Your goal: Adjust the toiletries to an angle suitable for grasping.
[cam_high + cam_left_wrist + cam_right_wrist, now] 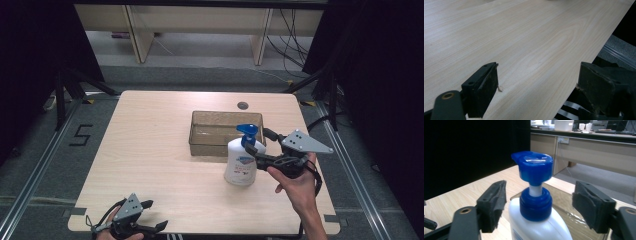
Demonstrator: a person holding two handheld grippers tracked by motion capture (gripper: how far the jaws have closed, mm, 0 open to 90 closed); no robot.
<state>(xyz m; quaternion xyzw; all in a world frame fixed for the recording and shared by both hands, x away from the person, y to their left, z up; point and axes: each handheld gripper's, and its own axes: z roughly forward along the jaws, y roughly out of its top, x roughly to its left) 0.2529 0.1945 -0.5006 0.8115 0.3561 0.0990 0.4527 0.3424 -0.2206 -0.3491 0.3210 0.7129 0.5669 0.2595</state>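
Pump bottle [241,162], white with a blue pump head [248,131], stands upright on the right half of the light wooden table [150,150], just in front of the near right corner of a clear brownish tray [200,135]. At the near left corner of the table, the left gripper [156,216] sits low over the tabletop edge, held by a hand [117,227] that enters from the bottom, its grey three-cornered plate [130,205] facing up and its jaws pointing right. In the left gripper view its two black jaws stand wide apart with nothing between them, over bare wood beside the table edge. Farther right, the tray lies in the middle of the far half of the table, with a small dark round hole [243,105] in the tabletop beyond it. At the right, the person's right forearm [310,215] rises from the bottom edge and angles up and leftward, the hand [295,182] wrapped around the right gripper [252,142], which points left toward the top of the bottle. In the right gripper view [537,205] its jaws are spread on either side of the bottle's blue collar [535,203], not touching it, with the pump head just above them and its spout turned to the left.
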